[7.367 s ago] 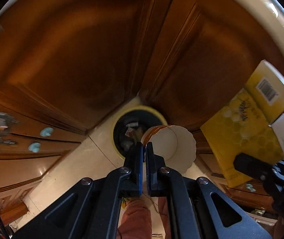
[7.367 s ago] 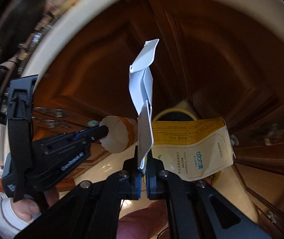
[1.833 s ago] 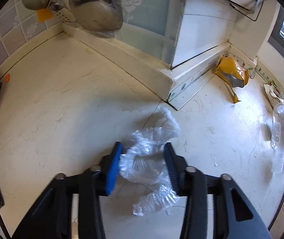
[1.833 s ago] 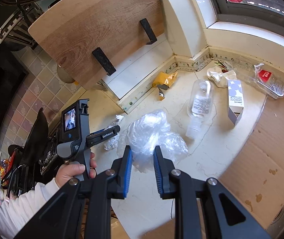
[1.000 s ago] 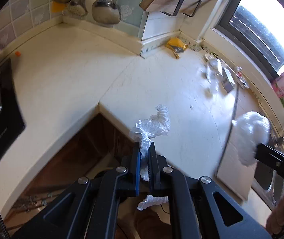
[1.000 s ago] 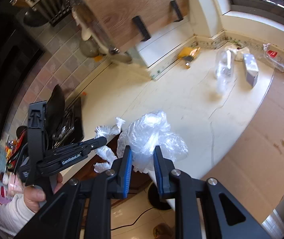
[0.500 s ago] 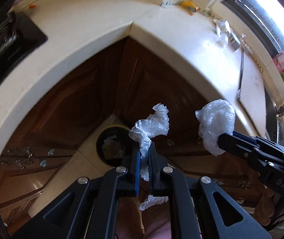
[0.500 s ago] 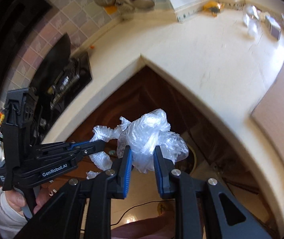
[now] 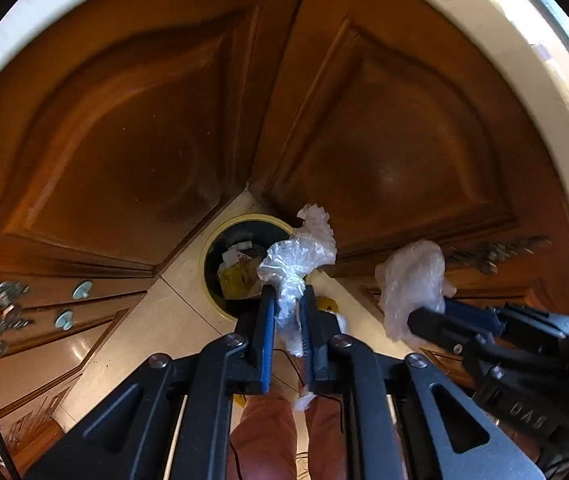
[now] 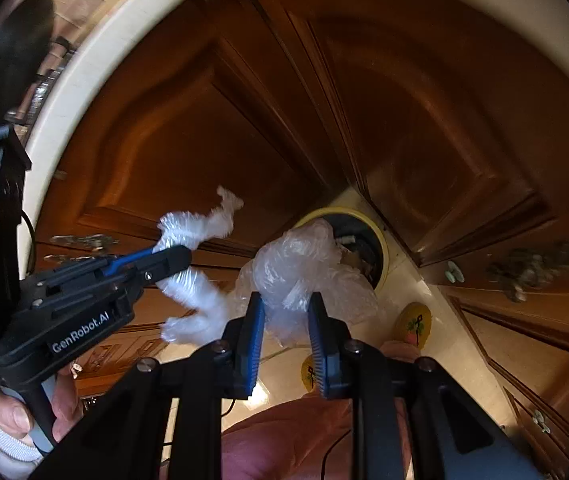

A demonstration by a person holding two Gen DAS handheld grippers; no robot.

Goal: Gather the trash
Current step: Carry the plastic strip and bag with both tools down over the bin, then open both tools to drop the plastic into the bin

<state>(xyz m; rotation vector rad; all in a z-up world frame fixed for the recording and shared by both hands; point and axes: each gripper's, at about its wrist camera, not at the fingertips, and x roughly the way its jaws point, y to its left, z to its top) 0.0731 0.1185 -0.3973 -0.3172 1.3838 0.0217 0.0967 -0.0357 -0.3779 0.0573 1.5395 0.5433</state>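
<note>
Left wrist view, change: I have carried both loads off the counter and down in front of the brown cabinet doors (image 9: 132,128); the yellow-rimmed trash bin (image 9: 220,236) now sits on the floor just beyond my fingertips.
Left gripper (image 9: 286,320): its jaws have just been opening, and the crinkled plastic strip (image 9: 300,252) stands loosely in the widened gap, so I judge the drop has begun.
Left view, hidden: the bin's near rim is behind the fingers; the scraps inside are too small to name.
Right wrist view, change: the counter is now only a pale edge (image 10: 96,60) arching overhead.
Right gripper (image 10: 284,320): clenched on the crumpled clear bag (image 10: 304,268), which hangs in front of the bin's mouth.
Right view, hidden: the bag covers most of the bin; the cabinet handles at right are blurred.
Meaning: both pieces look ready to fall into the bin.
</note>
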